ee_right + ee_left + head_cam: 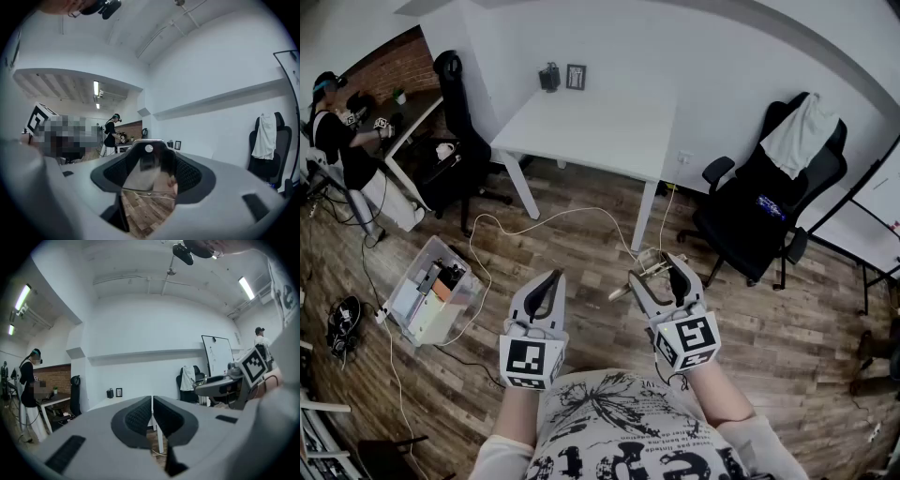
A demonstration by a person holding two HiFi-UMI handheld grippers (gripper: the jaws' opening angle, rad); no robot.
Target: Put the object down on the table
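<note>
My right gripper [656, 272] is shut on a clear, glass-like object [649, 263], held in the air over the wooden floor. In the right gripper view the see-through object [150, 171] fills the gap between the jaws, and the pads [190, 174] sit against its sides. My left gripper [548, 281] hangs beside it, shut with nothing in it; its pads [139, 417] nearly touch. The white table [609, 131] stands ahead against the wall, well beyond both grippers. A small black item [549, 77] and a picture frame [576, 76] stand at its far edge.
A black office chair [769, 202] with a white cloth stands to the right, another black chair [455, 122] to the left of the table. A clear plastic box [431, 291] and cables [544, 225] lie on the floor. A person [337, 136] works at a desk, far left.
</note>
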